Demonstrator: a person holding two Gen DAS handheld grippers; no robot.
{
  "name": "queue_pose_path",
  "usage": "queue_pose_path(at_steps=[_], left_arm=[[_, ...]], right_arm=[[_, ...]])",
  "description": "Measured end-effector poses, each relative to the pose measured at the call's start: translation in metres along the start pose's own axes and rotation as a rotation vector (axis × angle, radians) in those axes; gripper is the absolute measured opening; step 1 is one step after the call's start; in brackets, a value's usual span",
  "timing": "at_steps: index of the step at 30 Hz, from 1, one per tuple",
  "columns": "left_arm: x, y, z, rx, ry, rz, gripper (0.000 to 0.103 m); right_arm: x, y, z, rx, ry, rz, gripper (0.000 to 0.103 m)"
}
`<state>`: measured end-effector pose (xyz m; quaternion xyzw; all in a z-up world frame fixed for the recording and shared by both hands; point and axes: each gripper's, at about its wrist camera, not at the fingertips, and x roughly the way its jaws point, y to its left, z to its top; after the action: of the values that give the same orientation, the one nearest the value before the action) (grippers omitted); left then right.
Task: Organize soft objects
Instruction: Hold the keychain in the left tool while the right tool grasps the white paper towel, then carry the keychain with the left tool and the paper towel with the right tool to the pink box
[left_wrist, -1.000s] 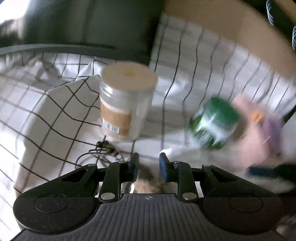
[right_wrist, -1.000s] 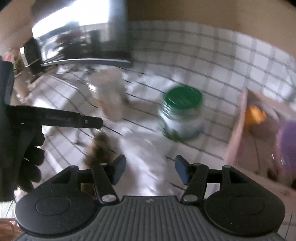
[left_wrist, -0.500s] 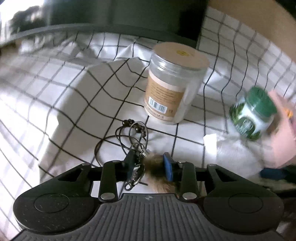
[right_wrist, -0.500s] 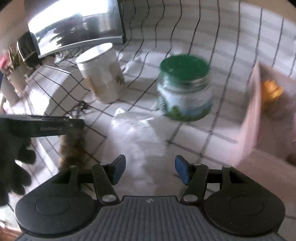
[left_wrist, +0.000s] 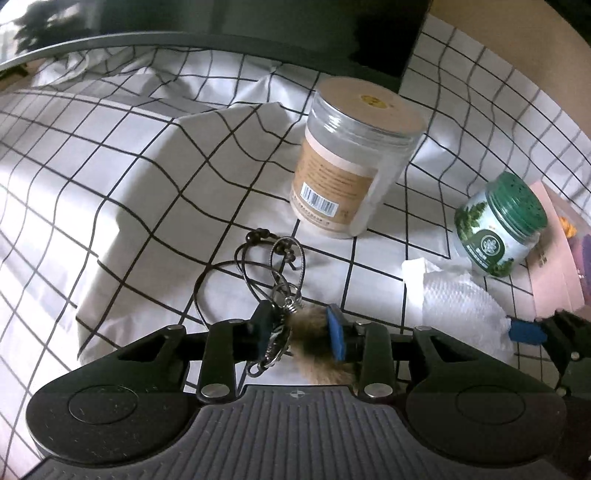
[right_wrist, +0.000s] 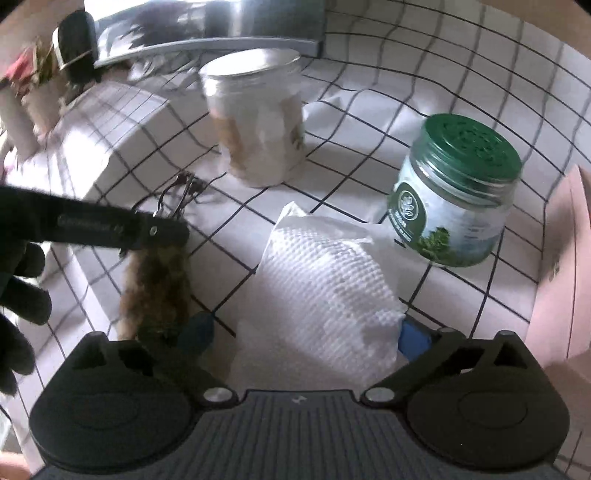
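In the left wrist view, the left tongs (left_wrist: 301, 334) stand over a brown furry tail (left_wrist: 317, 347) with a metal ring and black cord (left_wrist: 258, 273). The fur sits between the two pads, and the right pad touches it; I cannot tell if they squeeze it. These tongs have just been opening. A second ago the two jars looked blurry and lay farther off. Past the tongs stand one tan-lid jar (left_wrist: 354, 166) and one green-lid jar (left_wrist: 498, 225).

In the right wrist view, the right tongs (right_wrist: 306, 334) are spread wide around one white paper towel (right_wrist: 321, 295). They have just been opening, and half a second ago they stood narrower, farther from the towel. The pink box (right_wrist: 561, 266) is to the right, on the checked table (right_wrist: 369, 177).
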<state>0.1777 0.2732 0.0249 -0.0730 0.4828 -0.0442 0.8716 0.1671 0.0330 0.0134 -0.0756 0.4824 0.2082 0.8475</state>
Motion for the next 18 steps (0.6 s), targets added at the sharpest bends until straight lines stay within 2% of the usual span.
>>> queue_pose_path(at_steps=[2, 3, 4, 5, 7, 8, 9, 12, 14, 18], left_arm=[[0.001, -0.004, 0.003, 0.051, 0.019, 0.011, 0.036], [0.002, -0.006, 0.004, 0.079, 0.024, 0.019, 0.036], [0.002, -0.006, 0.004, 0.089, 0.024, 0.024, 0.034], [0.002, -0.006, 0.003, 0.092, 0.02, 0.032, 0.029], [0.003, -0.005, 0.002, 0.093, 0.011, 0.031, 0.027], [0.002, -0.003, 0.002, 0.088, 0.007, 0.023, 0.025], [0.002, -0.002, 0.001, 0.086, 0.004, 0.015, 0.024], [0.002, 0.002, 0.0, 0.085, -0.012, -0.027, 0.023], [0.002, 0.007, -0.001, 0.069, -0.029, -0.087, 0.022], [0.0, 0.018, 0.009, 0.097, -0.084, -0.104, 0.02]], right_arm=[[-0.001, 0.001, -0.001, -0.015, -0.015, -0.015, 0.095], [-0.001, 0.004, -0.002, -0.043, -0.029, -0.039, 0.089], [-0.002, 0.004, -0.002, -0.056, -0.038, -0.024, 0.08], [-0.003, 0.004, 0.0, -0.061, -0.044, -0.026, 0.074], [-0.006, 0.006, 0.003, -0.077, -0.047, -0.019, 0.031], [-0.008, 0.007, 0.006, -0.084, -0.039, -0.02, 0.022], [-0.009, 0.007, 0.007, -0.086, -0.029, -0.025, 0.01], [-0.012, 0.008, 0.006, -0.078, -0.008, -0.033, 0.007], [-0.016, 0.009, 0.004, -0.08, -0.004, -0.042, 0.006], [-0.024, 0.012, 0.012, -0.067, -0.012, -0.045, 0.006]])
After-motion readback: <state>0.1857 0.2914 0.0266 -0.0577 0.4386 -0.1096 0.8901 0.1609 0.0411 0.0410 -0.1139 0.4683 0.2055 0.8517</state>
